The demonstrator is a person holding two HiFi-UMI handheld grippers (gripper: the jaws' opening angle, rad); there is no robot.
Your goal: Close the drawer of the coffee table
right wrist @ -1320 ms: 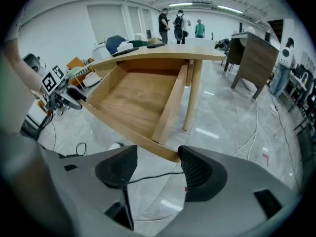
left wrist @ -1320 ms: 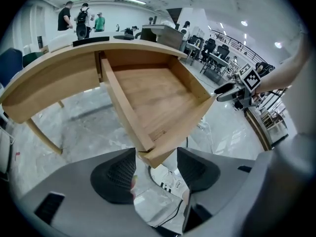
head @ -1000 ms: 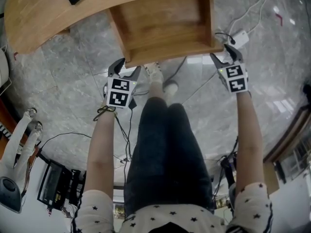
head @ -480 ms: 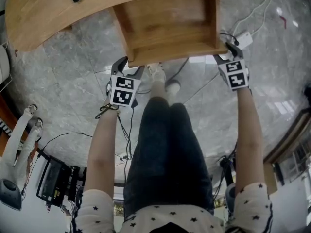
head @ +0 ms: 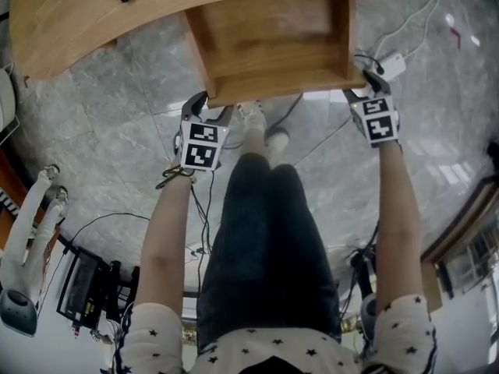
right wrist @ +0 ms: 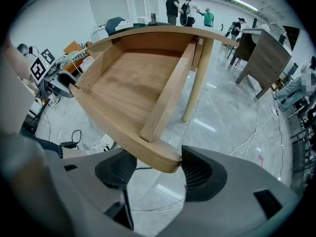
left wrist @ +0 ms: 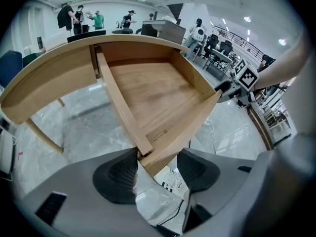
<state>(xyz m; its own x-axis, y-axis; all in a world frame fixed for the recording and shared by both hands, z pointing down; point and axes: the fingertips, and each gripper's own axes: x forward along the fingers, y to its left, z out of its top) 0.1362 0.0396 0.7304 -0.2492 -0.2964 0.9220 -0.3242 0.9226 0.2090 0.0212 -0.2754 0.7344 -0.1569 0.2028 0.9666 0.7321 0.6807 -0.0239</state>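
Currently the drawer [head: 273, 45] juts from the coffee table [head: 70, 29]'s near edge. The left gripper [head: 209, 106] and right gripper [head: 361, 84], jaws spread, straddle its front panel's 2 corners; the table lies straight ahead of both.

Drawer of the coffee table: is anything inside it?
The drawer shows only its bare bottom, no contents. The tabletop covers its rear edge in the head view; gripper views show nothing there.

Seen from above, the head camera looks steeply down on the drawer [head: 269, 41]. Cameras on the left tool [head: 209, 107] and right tool [head: 363, 86] sit low and close at its front corners, facing inward. All three views share the drawer.
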